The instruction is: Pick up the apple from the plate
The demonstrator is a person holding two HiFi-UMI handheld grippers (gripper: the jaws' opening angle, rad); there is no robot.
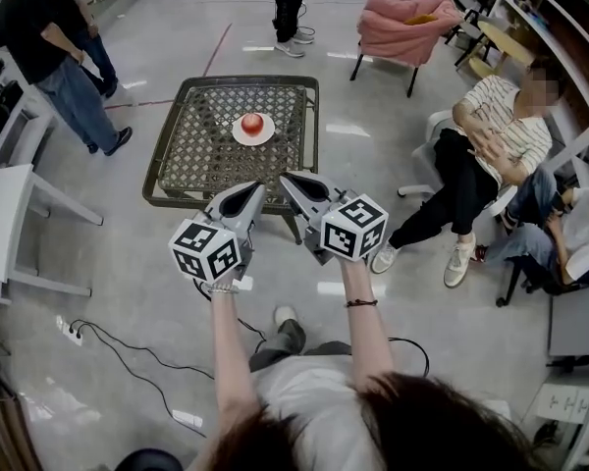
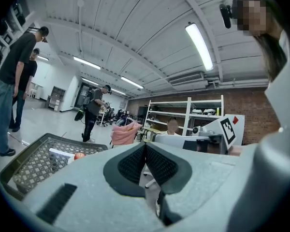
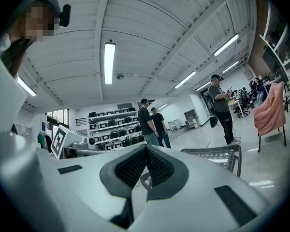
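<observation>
With my left claw [image 1: 253,188] and right claw [image 1: 288,179] both pinched shut on nothing, short of the low grey wire-mesh bench [image 1: 191,160], the round red apple [image 1: 252,123] sits untouched on its small white plate [image 1: 239,136] mid-bench, the whole pickup yet to do.

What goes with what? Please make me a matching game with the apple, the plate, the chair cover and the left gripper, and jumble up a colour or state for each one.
Things:
1. apple
2. plate
3. chair cover
4. left gripper

Colours or states:
A. white
B. shut, with nothing between the jaws
C. red
D. pink

Right pairs: 1-C, 2-A, 3-D, 4-B
</observation>
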